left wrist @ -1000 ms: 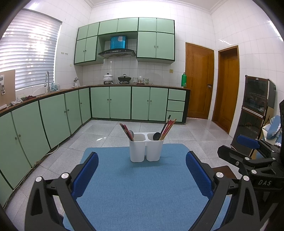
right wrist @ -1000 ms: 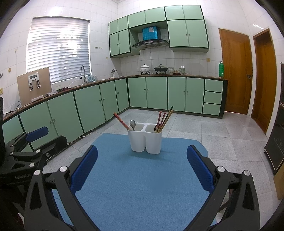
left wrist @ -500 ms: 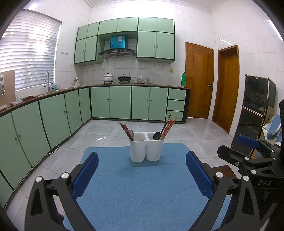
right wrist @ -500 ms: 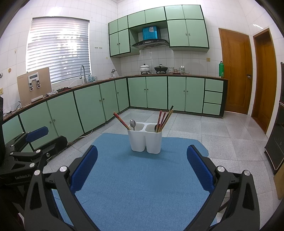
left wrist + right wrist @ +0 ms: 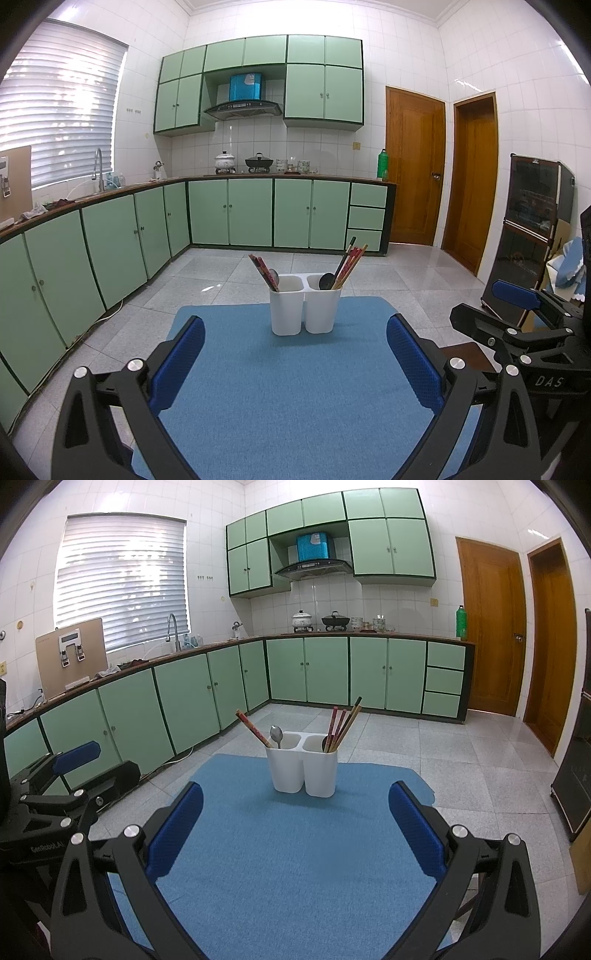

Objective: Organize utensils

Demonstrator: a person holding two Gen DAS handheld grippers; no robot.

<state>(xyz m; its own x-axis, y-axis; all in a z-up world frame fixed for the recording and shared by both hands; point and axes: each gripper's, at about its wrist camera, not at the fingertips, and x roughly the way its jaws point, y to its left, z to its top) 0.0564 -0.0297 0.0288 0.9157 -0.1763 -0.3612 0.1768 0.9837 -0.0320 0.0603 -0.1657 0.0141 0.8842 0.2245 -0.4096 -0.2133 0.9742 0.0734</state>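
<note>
White two-cup holder (image 5: pixel 304 308) near far edge of blue tabletop (image 5: pixel 295 398), chopsticks (image 5: pixel 341 723) + spoon (image 5: pixel 276 734) inside. Light, stiff, slippery sticks; best pinched mid-shaft above rim. Left gripper (image 5: pixel 295 369) & right gripper (image 5: pixel 295 845): fingers apart, empty.

The holder (image 5: pixel 301 766) stands on the mat (image 5: pixel 288 849), ahead of the right gripper (image 5: pixel 295 827) and between its fingers; in its left cup — a spoon (image 5: pixel 276 735) and chopsticks (image 5: pixel 253 728); in the right cup, more chopsticks (image 5: pixel 341 722); the left gripper (image 5: pixel 66 775) sits off to the left; counter (image 5: pixel 369 635) behind.
</note>
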